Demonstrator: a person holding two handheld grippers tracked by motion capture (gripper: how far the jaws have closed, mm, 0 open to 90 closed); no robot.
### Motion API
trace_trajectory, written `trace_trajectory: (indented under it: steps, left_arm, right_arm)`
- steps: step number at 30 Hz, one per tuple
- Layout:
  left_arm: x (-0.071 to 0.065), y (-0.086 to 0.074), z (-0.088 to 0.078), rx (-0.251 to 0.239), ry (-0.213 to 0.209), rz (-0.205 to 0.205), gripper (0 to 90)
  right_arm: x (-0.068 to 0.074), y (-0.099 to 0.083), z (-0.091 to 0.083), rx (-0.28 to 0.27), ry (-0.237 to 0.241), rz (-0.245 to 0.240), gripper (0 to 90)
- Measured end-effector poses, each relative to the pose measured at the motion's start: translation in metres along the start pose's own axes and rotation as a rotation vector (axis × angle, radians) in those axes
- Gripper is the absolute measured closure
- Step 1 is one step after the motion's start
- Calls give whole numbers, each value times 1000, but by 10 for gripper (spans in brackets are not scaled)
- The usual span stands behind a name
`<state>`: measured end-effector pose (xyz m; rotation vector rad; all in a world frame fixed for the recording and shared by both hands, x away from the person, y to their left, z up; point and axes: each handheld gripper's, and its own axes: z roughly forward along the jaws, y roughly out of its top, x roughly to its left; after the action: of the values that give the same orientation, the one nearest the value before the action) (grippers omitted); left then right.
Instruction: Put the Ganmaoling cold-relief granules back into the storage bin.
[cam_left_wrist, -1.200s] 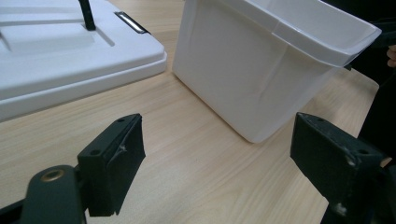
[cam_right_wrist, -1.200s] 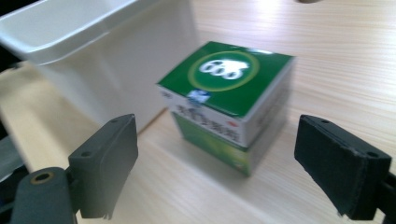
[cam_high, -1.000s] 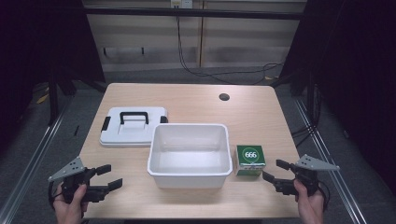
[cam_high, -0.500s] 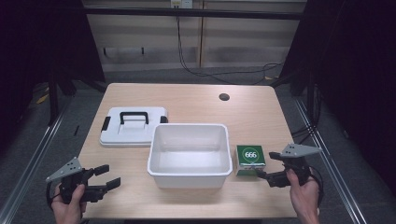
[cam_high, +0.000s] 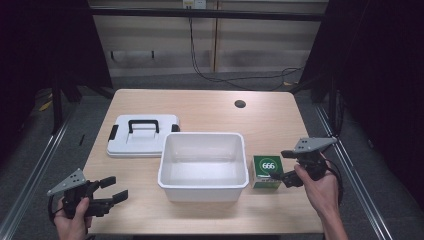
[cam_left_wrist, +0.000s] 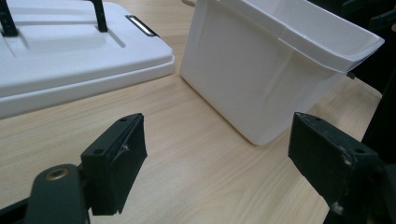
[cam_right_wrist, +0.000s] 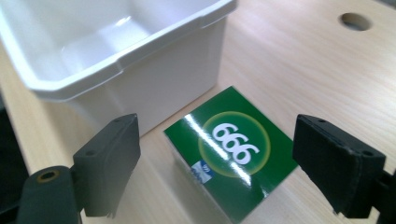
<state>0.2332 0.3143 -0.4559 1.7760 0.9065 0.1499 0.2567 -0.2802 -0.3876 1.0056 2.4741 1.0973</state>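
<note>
Green box (cam_high: 265, 171) marked 666 sits on table (cam_high: 210, 107) just right of white bin (cam_high: 203, 165), near but not touching. Right gripper (cam_high: 287, 167) has moved in from table's right edge twd the box since a sec ago, so pickup looks imminent. Its jaws are wide open, straddling box, holding nothing. Left gripper (cam_high: 112, 189), front-left of bin, hasn't budged; jaws open, empty. Lid (cam_high: 142, 136) lies left-rear of bin.
</note>
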Motion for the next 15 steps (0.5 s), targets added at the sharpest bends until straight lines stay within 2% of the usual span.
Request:
trace_trajectory:
  steps: [1,3,6,7,8,9,15]
  left_arm:
    - [0,0,0,-1,-1,-2,191]
    - [1,0,0,0,-3,-5,191]
    - [1,0,0,-3,-3,-5,191]
    - [1,0,0,0,-5,-4,191]
    - [1,0,0,0,-5,-4,191]
    - [1,0,0,0,-5,-5,191]
    - [1,0,0,-2,-7,-6,191]
  right_arm:
    - [-3,6,4,44,5,-7,138]
    - [-7,9,8,66,40,-8,141]
    - [-12,12,11,80,21,-14,139]
    - [-17,13,15,97,51,-35,132]
    - [-17,13,15,97,51,-35,132]
    - [-21,16,20,115,103,-64,129]
    - [-23,27,29,204,142,-174,92]
